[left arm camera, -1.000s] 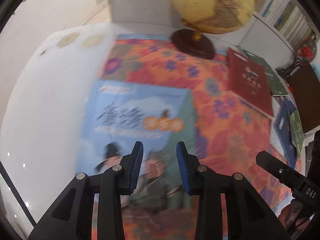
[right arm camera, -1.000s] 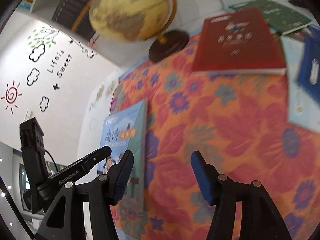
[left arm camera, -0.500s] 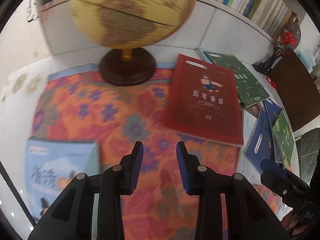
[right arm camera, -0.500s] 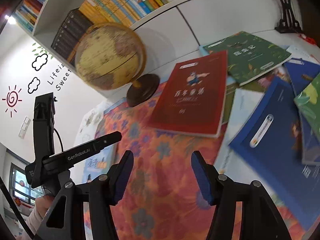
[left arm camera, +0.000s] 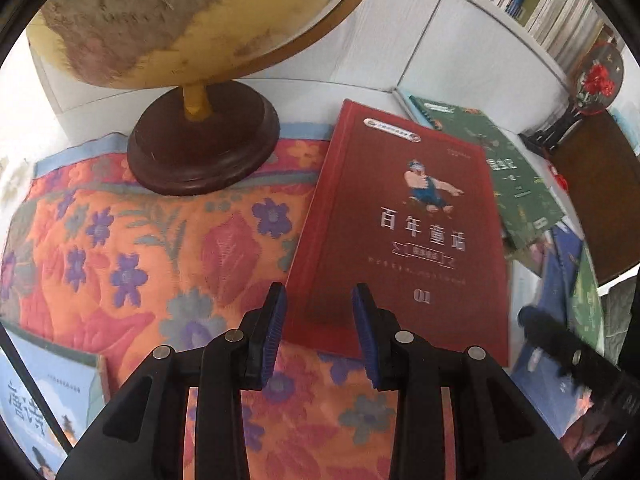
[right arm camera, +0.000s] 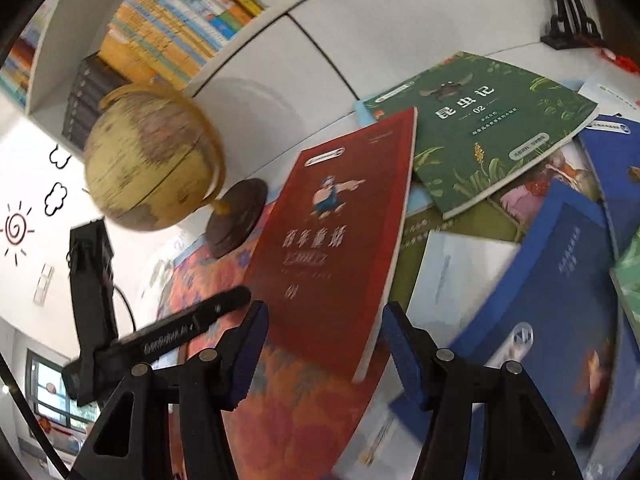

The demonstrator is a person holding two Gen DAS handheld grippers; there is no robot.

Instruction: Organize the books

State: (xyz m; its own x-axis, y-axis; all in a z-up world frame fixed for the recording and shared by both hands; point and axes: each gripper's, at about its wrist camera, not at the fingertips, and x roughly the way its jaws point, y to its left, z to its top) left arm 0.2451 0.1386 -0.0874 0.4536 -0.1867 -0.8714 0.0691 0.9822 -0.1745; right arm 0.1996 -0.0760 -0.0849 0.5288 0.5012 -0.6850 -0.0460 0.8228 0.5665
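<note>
Books are lying scattered ahead: left tongs (left arm camera: 319, 334) are hovering narrowly parted, gripping nothing, over the red book (left arm camera: 404, 232) at frame centre; right tongs (right arm camera: 322, 354), wider and unladen, are facing its lower edge beside the globe (right arm camera: 150, 156).

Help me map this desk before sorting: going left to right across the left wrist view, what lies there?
Light blue book → globe's dark round base → red book → green book → red flower ornament.

Red book (left arm camera: 404, 236), green book (right arm camera: 484, 128), orange floral cloth (left arm camera: 132, 248), yellow globe (left arm camera: 180, 16).
</note>
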